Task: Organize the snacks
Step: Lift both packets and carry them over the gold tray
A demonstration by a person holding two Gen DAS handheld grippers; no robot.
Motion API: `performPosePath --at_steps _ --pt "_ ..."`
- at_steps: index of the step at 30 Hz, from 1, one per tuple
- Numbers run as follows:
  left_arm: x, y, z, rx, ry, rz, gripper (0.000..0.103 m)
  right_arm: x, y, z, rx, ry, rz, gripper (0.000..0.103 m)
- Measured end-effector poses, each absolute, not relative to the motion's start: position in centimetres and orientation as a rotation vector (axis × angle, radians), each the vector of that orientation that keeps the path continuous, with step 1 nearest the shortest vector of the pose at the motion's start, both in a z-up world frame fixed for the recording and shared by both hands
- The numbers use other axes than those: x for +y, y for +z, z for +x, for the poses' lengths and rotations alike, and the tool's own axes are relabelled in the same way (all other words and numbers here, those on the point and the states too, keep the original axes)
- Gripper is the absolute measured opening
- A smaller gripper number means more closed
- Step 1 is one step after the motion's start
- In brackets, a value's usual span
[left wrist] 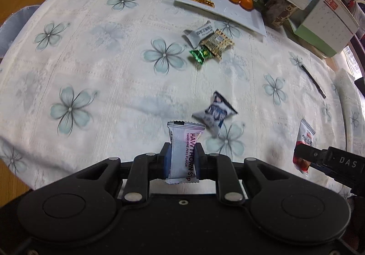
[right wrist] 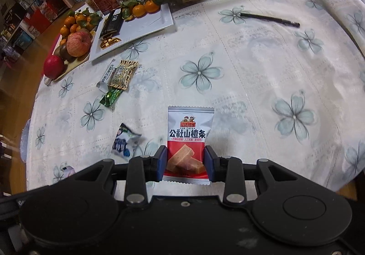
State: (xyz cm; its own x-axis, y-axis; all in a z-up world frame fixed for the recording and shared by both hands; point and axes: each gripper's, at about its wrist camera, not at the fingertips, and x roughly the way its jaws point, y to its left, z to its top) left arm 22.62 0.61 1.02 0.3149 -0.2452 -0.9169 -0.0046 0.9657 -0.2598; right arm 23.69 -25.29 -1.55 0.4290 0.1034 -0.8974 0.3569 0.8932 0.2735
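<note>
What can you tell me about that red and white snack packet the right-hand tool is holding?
The red and white snack packet is a small sealed pouch of shiny plastic film, white on top with bold Chinese characters, red below with a picture of brownish bars. The right gripper has its jaws shut on its lower sides, holding it upright above the flowered tablecloth. Nothing else touches it.

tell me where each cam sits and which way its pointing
Left wrist: rides the left gripper, looking forward over the floral tablecloth toward the white tray; its own fingers clamp the silver hawthorn packet; the right gripper shows at right.
Right wrist: rides the right gripper, facing the same table; its fingers clamp the red hawthorn packet.
Shared: blue-white packet, green candy, pen.
</note>
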Motion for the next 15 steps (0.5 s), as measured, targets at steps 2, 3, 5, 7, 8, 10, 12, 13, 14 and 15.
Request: performPosePath --at_steps 2,3,5,7,8,10,12,13,14,15 --pt "0.4 1.3 20.3 1.246 -0.153 -0.201 0.026 -25.0 -1.5 20.9 1.118 -0.165 0.513 0.036" --pt "0.1 1.4 19.4 1.250 -0.158 -0.193 0.026 -24.7 -1.5 19.3 1.113 -0.169 0.535 0.036" --pt "-0.2 1.6 17.4 1.265 -0.180 -0.191 0.026 -24.1 -1.7 16.8 1.114 -0.173 0.560 0.036" --pt "-0.7 1.8 15.5 1.276 -0.199 -0.183 0.026 -23.4 -1.9 14.3 1.119 -0.173 0.589 0.036" --pt "-0.9 2.0 14.6 1.275 -0.205 -0.176 0.026 -23.1 -2.0 13.3 1.122 -0.171 0.600 0.036" --pt "-1.3 2.4 13.2 1.268 -0.215 -0.159 0.026 -22.4 -2.1 11.3 1.129 -0.162 0.604 0.036" --pt "-1.7 2.8 11.5 1.256 -0.225 -0.152 0.026 -21.5 -2.1 9.3 1.138 -0.150 0.580 0.036" --pt "-1.8 3.0 10.7 1.249 -0.232 -0.151 0.026 -21.2 -2.1 8.6 1.139 -0.146 0.570 0.036" --pt "-2.0 3.1 10.1 1.244 -0.235 -0.151 0.026 -20.8 -1.9 7.8 1.138 -0.142 0.560 0.036" --pt "-2.1 3.3 9.4 1.237 -0.235 -0.148 0.026 -20.6 -1.8 7.2 1.135 -0.136 0.547 0.036"
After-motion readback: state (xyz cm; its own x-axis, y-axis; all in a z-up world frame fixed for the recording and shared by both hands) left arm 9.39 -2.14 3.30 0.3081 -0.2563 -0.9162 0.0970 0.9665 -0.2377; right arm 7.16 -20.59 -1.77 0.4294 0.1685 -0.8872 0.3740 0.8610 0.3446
